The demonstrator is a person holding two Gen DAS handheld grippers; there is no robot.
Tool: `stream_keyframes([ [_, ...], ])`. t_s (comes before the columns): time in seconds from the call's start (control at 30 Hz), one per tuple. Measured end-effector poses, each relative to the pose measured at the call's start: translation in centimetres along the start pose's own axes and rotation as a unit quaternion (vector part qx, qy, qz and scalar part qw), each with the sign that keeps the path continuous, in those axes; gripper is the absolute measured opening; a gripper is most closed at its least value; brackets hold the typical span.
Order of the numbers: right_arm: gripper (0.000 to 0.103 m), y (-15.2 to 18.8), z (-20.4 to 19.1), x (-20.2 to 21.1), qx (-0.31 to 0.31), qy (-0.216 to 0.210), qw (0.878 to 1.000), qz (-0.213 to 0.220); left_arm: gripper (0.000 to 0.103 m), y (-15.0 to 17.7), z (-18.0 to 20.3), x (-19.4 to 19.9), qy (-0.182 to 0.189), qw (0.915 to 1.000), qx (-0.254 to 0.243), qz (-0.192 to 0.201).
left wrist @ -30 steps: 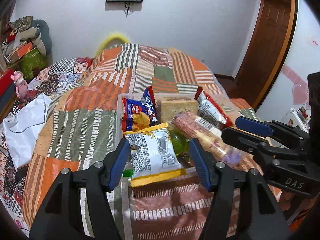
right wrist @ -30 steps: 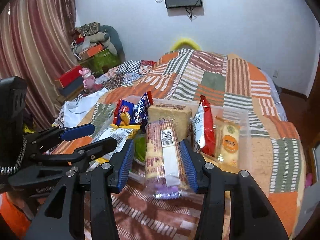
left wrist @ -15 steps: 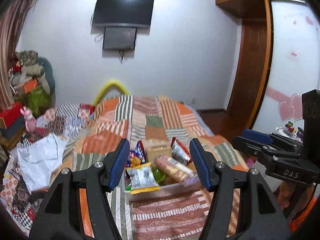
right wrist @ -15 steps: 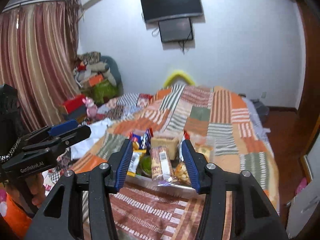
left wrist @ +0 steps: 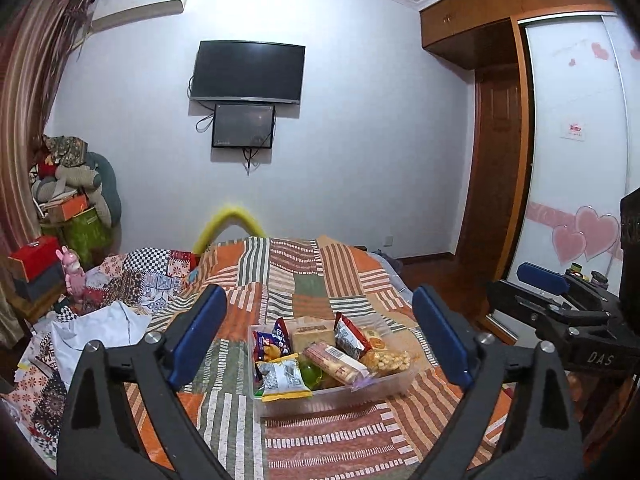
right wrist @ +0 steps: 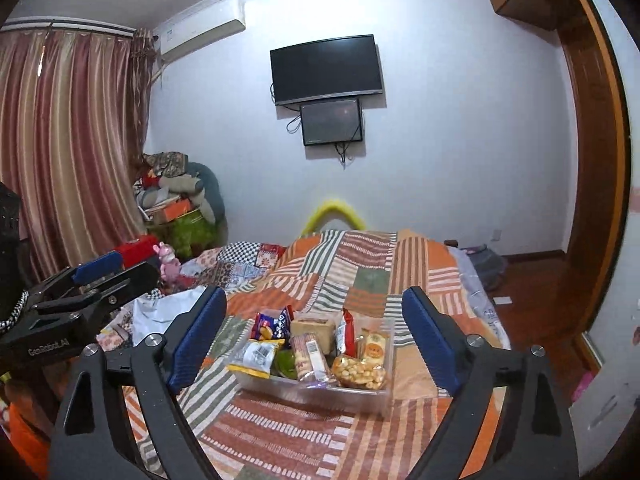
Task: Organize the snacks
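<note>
Now both the left gripper (left wrist: 316, 336) and right gripper (right wrist: 314, 338) hang wide apart and empty above the snack-filled clear bin (left wrist: 340, 394) near the bed's (left wrist: 304, 272) front edge.

both views are evenly lit by soft indoor light, brightest on the white wall (left wrist: 360, 152) at upper centre, with mild glare there. shadows are weak and diffuse. strong fisheye bending curves the curtain (right wrist: 68, 152) at left and the wardrobe (left wrist: 500, 160) at right. the frame corners fall to black vignette. focus is sharp at centre, softer toward the edges.
</note>
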State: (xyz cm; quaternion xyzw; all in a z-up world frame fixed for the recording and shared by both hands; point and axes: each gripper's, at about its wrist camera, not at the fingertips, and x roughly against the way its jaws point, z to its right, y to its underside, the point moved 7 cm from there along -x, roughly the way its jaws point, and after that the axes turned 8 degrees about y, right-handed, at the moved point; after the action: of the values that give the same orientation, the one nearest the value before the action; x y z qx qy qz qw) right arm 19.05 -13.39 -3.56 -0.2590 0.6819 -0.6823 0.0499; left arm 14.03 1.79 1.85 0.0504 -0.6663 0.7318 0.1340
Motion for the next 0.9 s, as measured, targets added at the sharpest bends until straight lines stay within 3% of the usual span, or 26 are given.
stream_keyframes([
  [0.1,0.103,-0.1,0.2,0.1,-0.003,0.010,1.000,0.007,0.101,0.2,0.3,0.4,-0.001,1.0000,0.000,0.003],
  [0.9,0.103,0.4,0.1,1.2,0.006,0.022,1.000,0.012,0.102,1.2,0.0,0.9,-0.010,0.9999,0.005,-0.003],
])
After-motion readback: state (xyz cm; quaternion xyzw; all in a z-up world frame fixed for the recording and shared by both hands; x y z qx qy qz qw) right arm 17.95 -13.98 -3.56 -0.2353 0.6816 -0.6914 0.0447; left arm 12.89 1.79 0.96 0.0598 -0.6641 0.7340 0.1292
